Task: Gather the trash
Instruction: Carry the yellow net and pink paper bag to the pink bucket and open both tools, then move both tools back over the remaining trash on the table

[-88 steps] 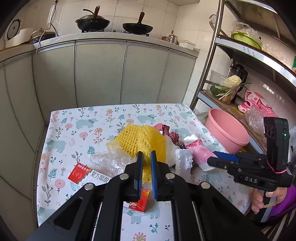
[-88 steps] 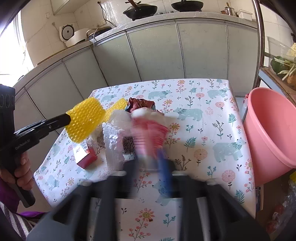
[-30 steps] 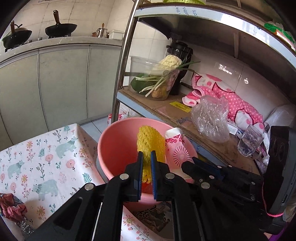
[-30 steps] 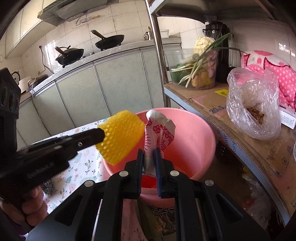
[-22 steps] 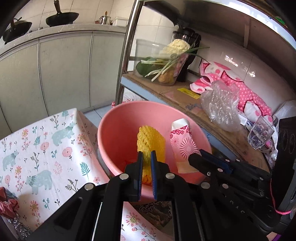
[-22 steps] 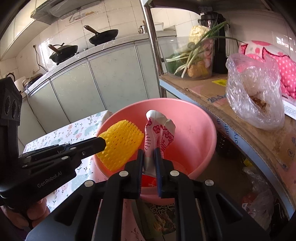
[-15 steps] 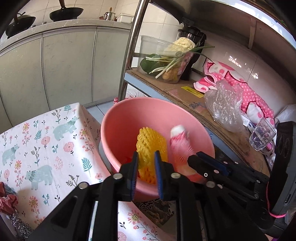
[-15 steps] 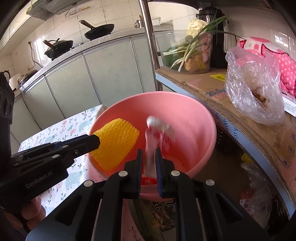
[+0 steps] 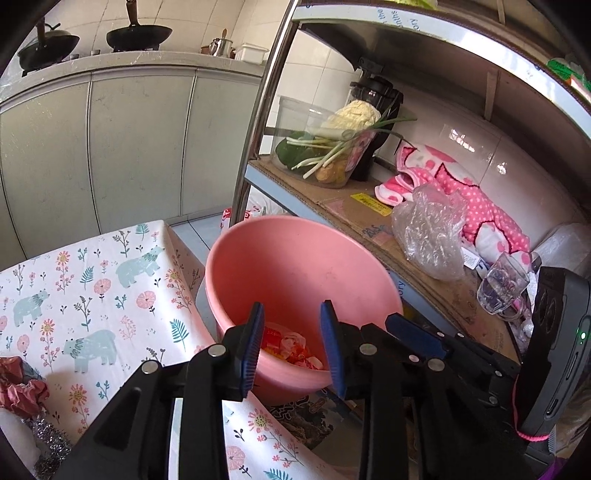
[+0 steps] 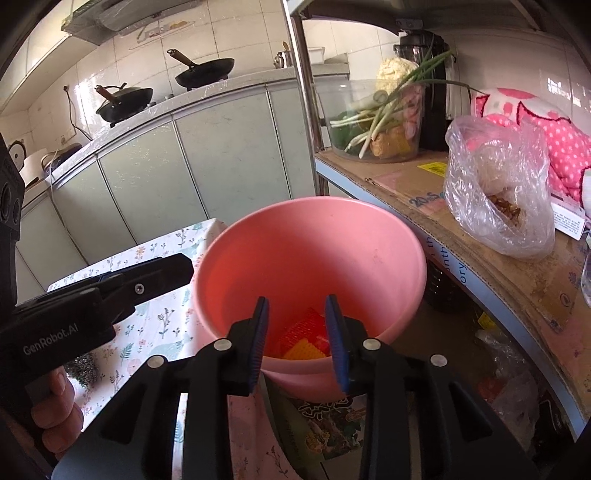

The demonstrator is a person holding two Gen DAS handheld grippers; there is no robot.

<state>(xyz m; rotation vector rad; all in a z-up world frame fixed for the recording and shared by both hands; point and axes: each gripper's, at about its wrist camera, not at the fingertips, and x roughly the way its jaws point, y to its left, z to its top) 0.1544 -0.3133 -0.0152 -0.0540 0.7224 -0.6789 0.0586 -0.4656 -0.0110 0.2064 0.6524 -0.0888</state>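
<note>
- left gripper (image 9: 291, 345): jaws opening, part-way apart, nothing between the pads; it sits over the near rim of the pink basin (image 9: 258, 266).
- right gripper (image 10: 298, 341): jaws opening too, also empty, over the same basin (image 10: 388, 236); the left gripper's black body shows at the left of its view, a hand (image 10: 55, 417) on the grip.
- trash (image 9: 291, 345): yellow foam net and red-and-white wrappers lie on the basin bottom, free of both grippers.
- worktop (image 9: 92, 280): floral bear-print cloth, left of the basin; crumpled wrapper and a silvery scrap (image 9: 26, 398) left on it at the near-left edge.
- shelf (image 9: 351, 218) right of the basin: cardboard liner, clear plastic bag (image 9: 428, 232), pink dotted cloth, glass mug (image 9: 498, 291), tub of spring onions and greens (image 9: 325, 147), blender behind it.
- far: grey-green cabinet fronts, white tiled wall, two black woks (image 9: 138, 33) on the stove.
</note>
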